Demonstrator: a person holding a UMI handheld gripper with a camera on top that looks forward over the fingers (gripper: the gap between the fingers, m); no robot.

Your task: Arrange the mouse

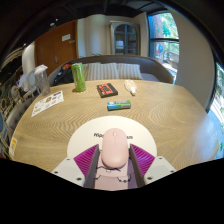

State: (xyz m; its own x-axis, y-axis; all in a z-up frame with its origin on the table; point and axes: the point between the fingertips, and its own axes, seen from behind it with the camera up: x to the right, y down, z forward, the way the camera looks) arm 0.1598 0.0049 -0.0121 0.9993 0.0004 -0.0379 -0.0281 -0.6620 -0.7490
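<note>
A pale pink mouse [115, 148] sits between my gripper's [114, 162] two fingers, its nose pointing away from me. Both magenta pads [88, 160] press against its sides, so the gripper is shut on it. The mouse is over a round white mouse mat [90, 136] with printed text, which lies on the near part of a wooden table [170, 115]. I cannot tell whether the mouse rests on the mat or is held just above it.
Beyond the mat lie a small teal item [119, 104], a dark flat box [107, 89], a small white object [130, 89] and a tall green cylinder [78, 76]. A printed sheet [47, 102] lies at the table's left. A sofa [115, 69] stands behind the table.
</note>
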